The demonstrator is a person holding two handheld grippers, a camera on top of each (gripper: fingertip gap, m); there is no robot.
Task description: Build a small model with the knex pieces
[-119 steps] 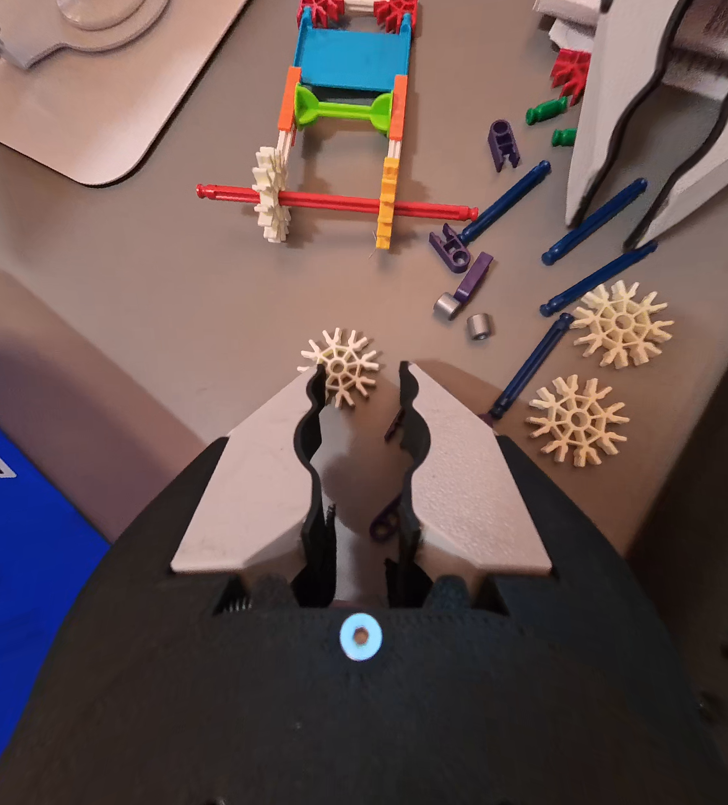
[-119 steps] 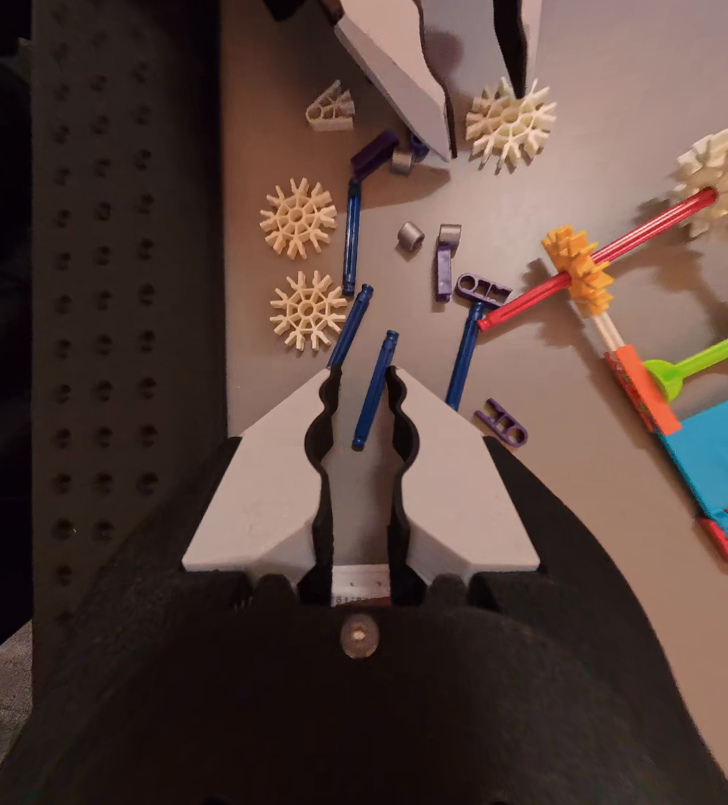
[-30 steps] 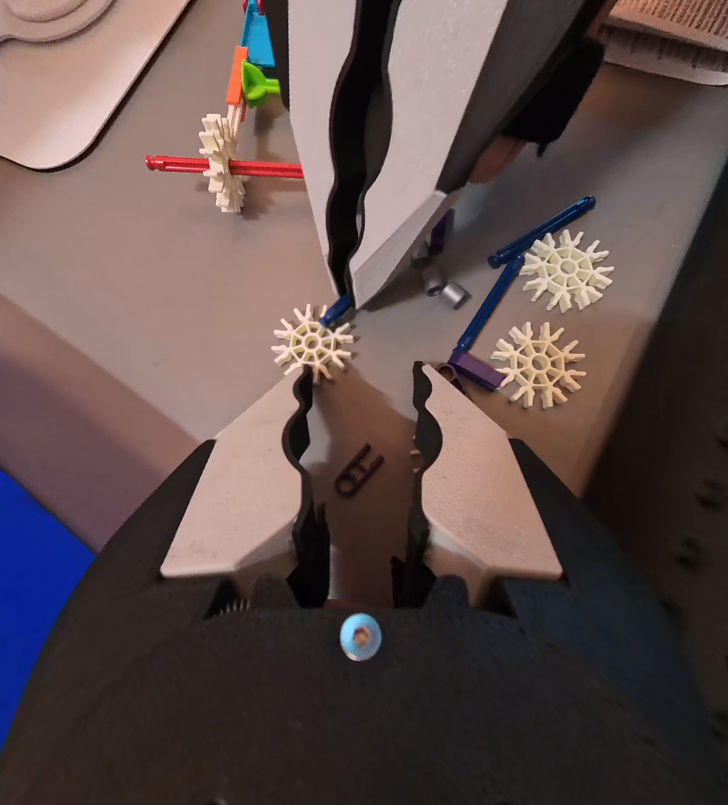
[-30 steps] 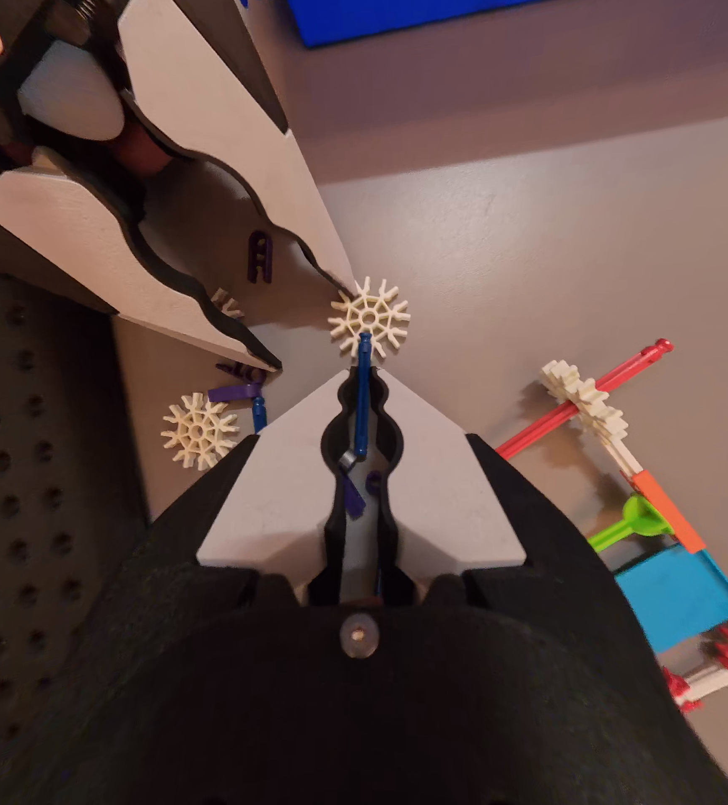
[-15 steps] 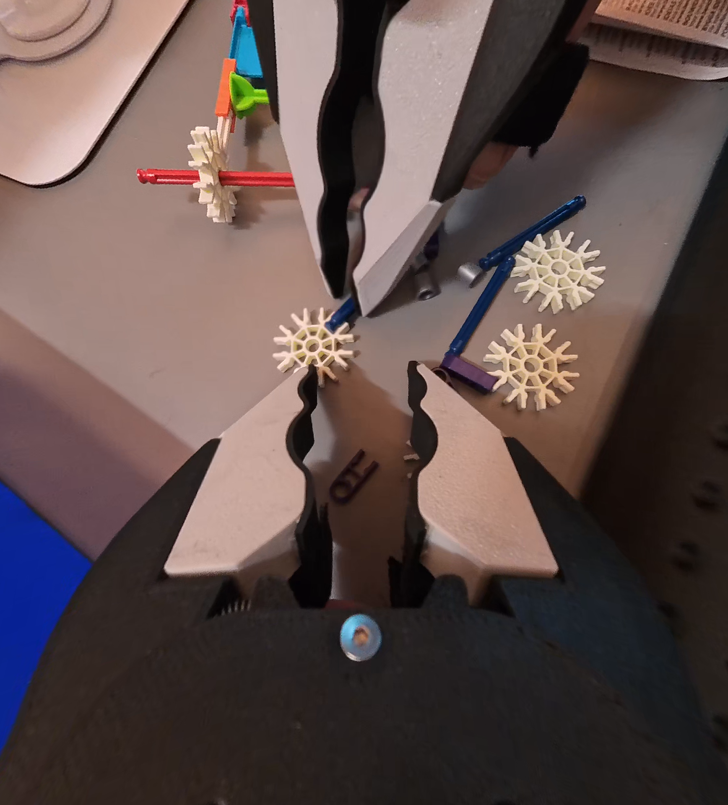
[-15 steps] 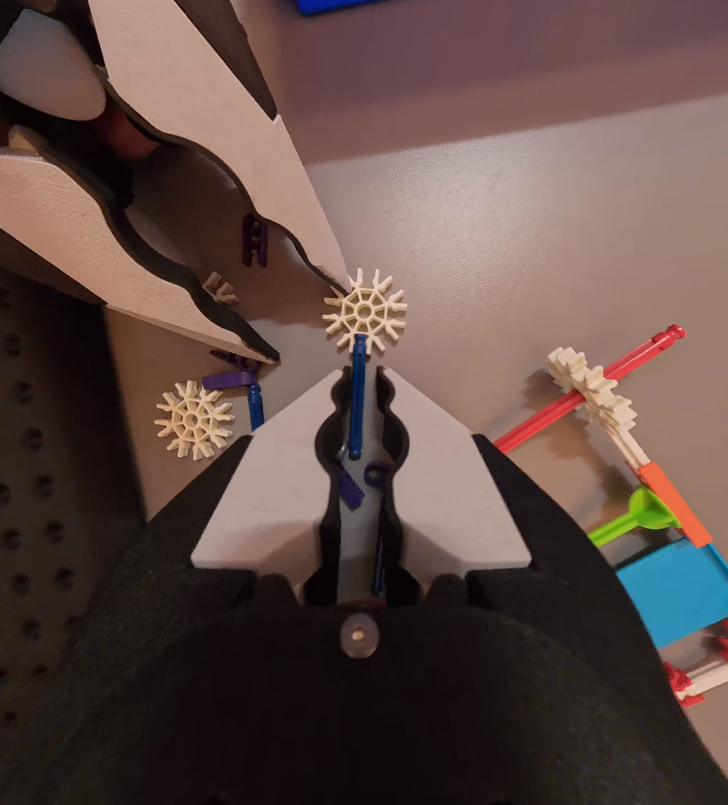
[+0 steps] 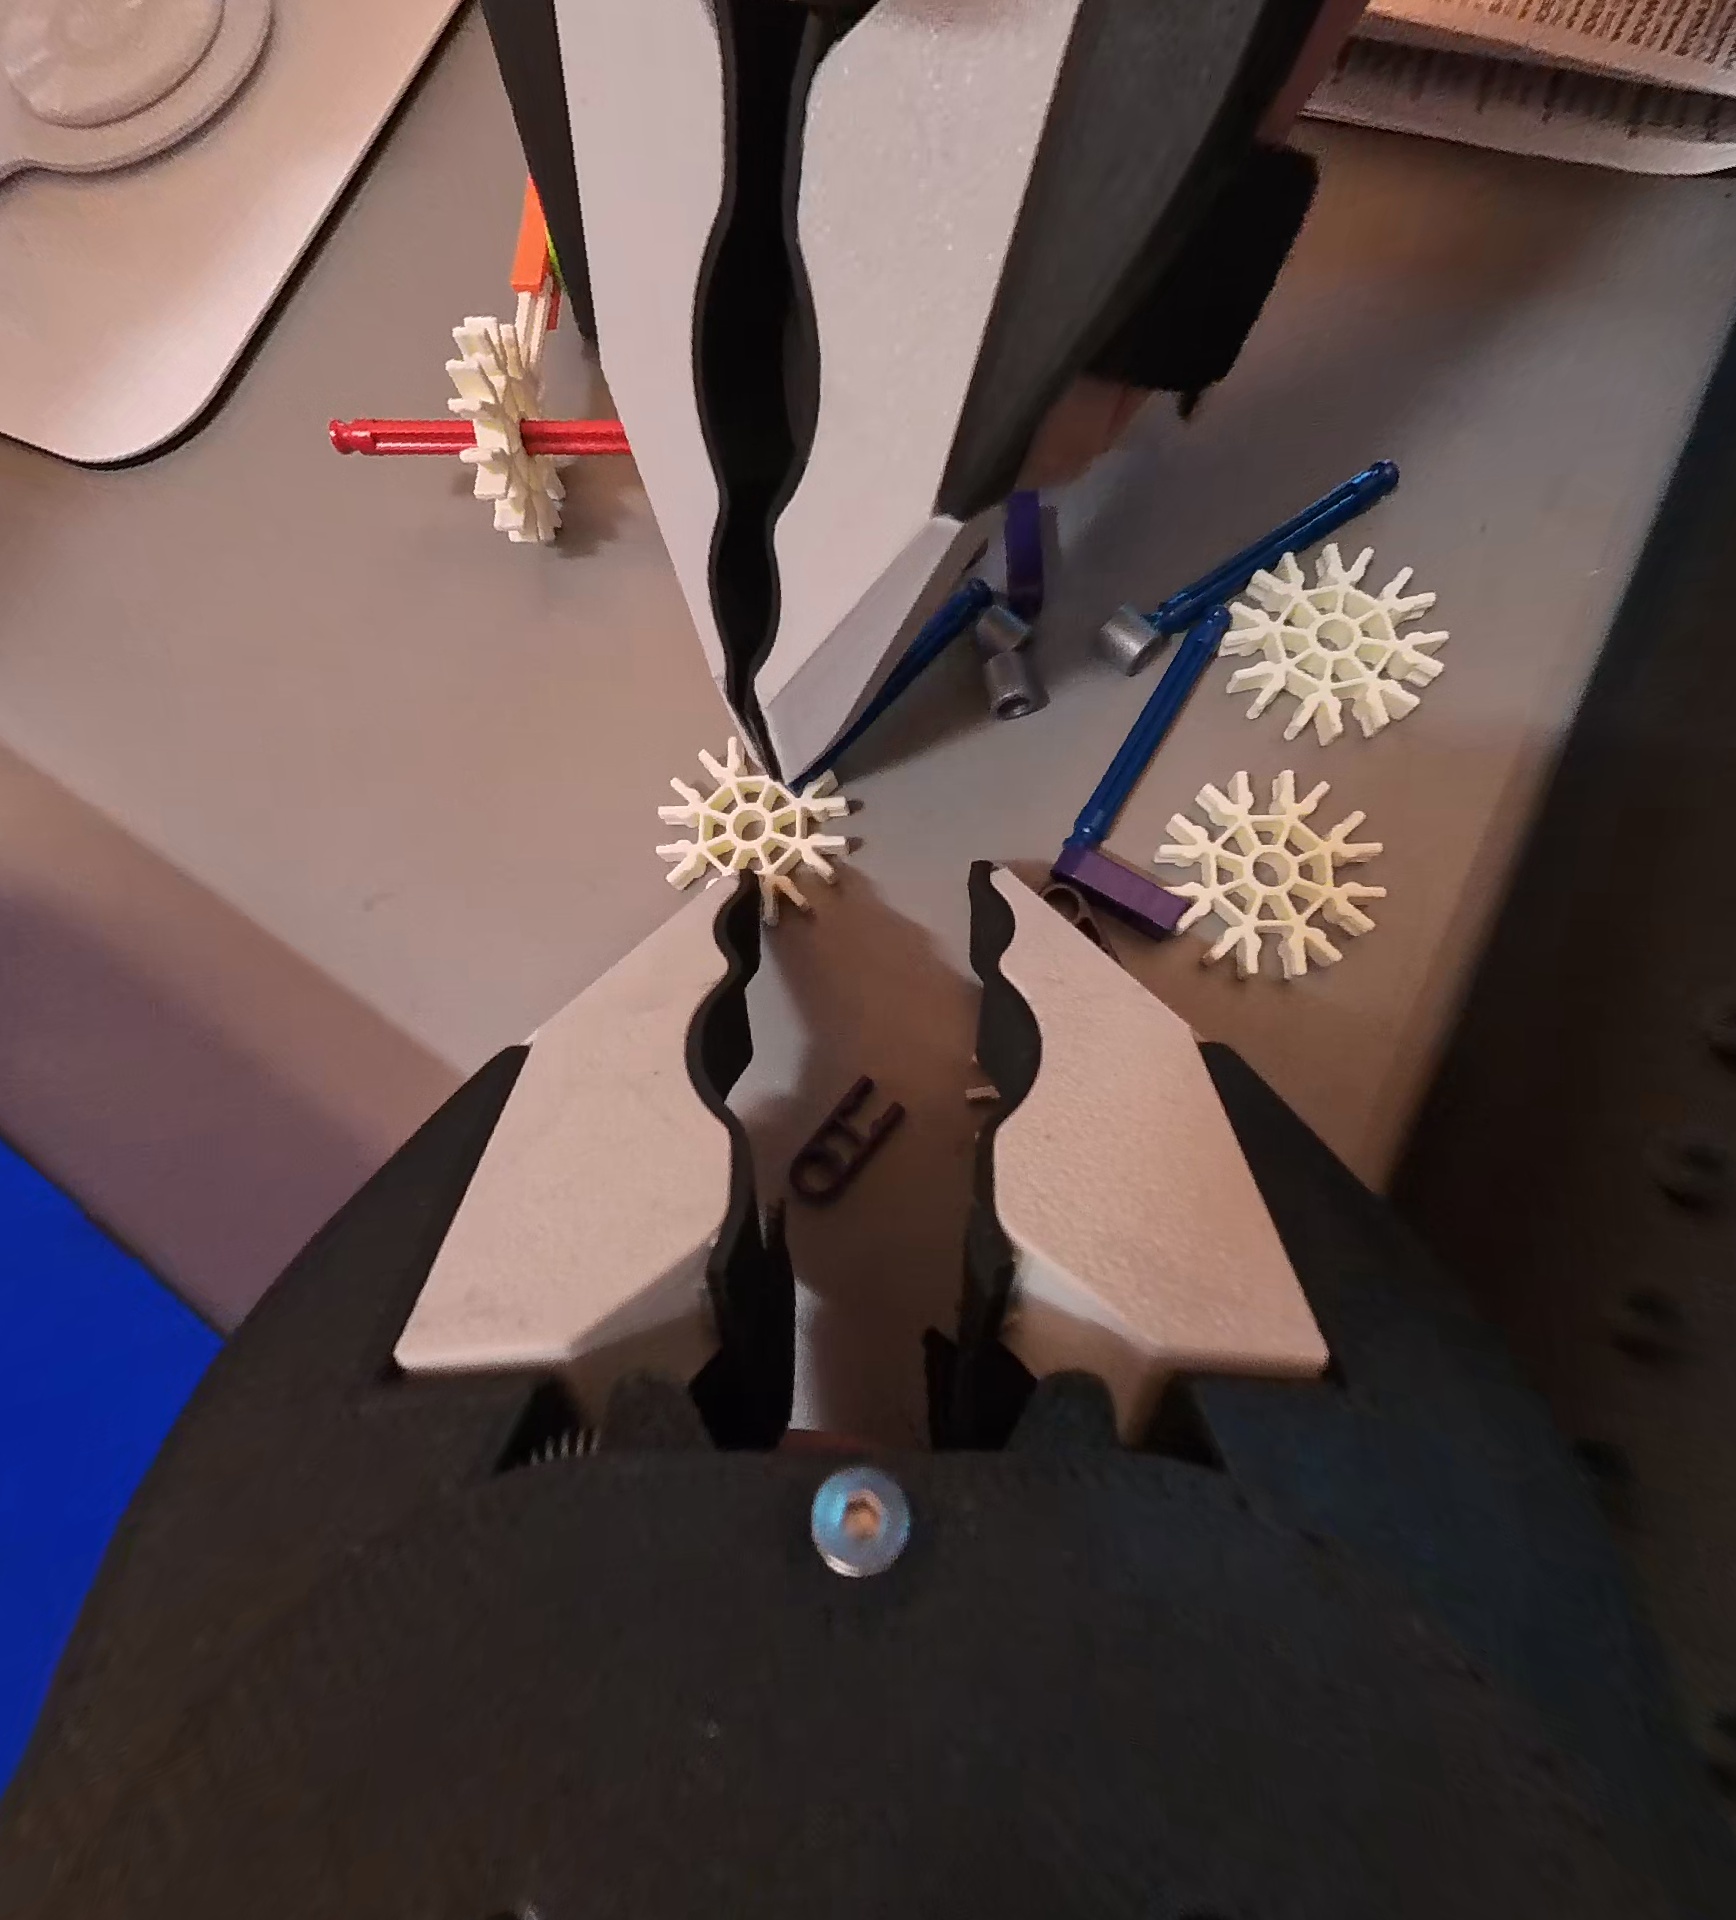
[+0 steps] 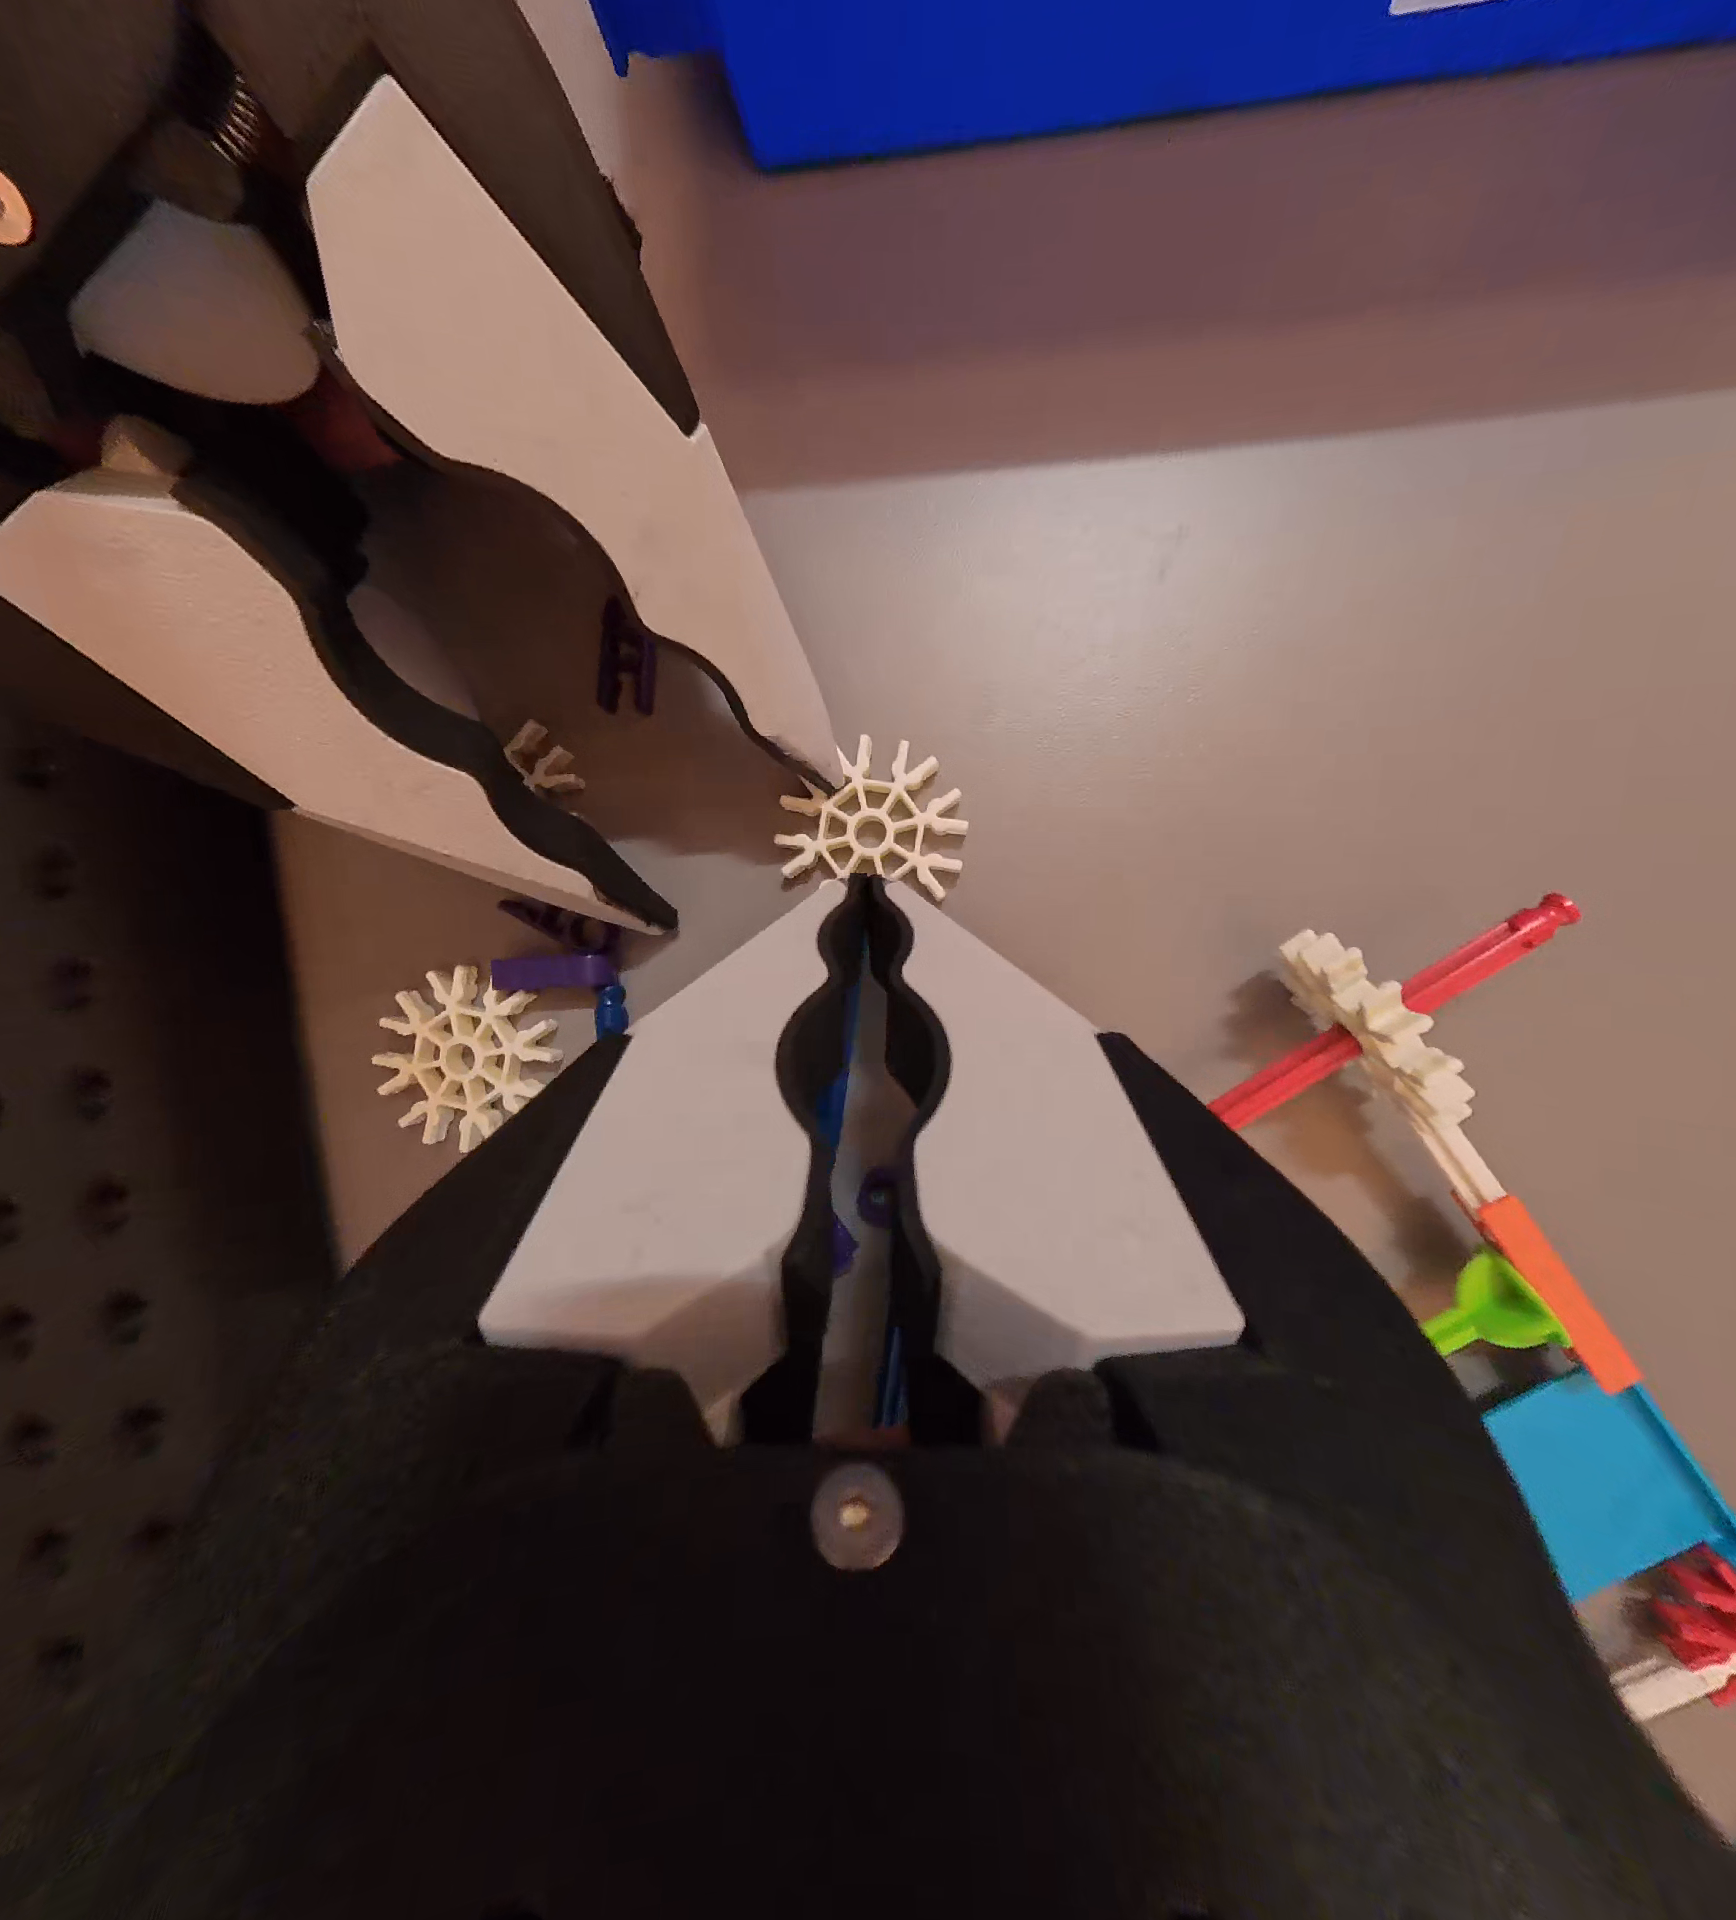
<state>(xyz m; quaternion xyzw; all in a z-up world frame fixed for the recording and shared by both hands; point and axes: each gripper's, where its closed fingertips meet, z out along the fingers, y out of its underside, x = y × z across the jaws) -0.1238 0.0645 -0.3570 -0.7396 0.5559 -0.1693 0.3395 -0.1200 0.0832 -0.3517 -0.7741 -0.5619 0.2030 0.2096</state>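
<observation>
A cream snowflake connector [image 7: 752, 826] lies flat on the grey table [image 7: 344, 748]. My left gripper [image 7: 864, 894] is open and holds nothing. Its left fingertip [image 7: 734, 914] touches the connector's near rim. A small purple clip [image 7: 843, 1138] lies on the table between its fingers. My right gripper [image 8: 864, 888] is shut on a dark blue rod [image 8: 848, 1039]. Its tips press against the rim of the snowflake connector [image 8: 872, 826] from the opposite side. The rod's front end is hidden at the tips. In the left wrist view the right gripper [image 7: 770, 764] comes down from above with the blue rod [image 7: 895, 675] trailing behind.
Two more cream snowflakes [image 7: 1331, 644] [image 7: 1269, 868], blue rods [image 7: 1144, 727], grey spacers [image 7: 1009, 686] and a purple connector [image 7: 1118, 904] lie to the right. A toy frame with a red axle and white gear [image 8: 1373, 1029] stands nearby. A dark perforated board [image 7: 1674, 935] borders the table. Both grippers' tips are close together, under 4 cm apart.
My right gripper has pushed forward with the blue rod until its tips meet the snowflake's rim. My left gripper stays open with its fingertip against the snowflake.
</observation>
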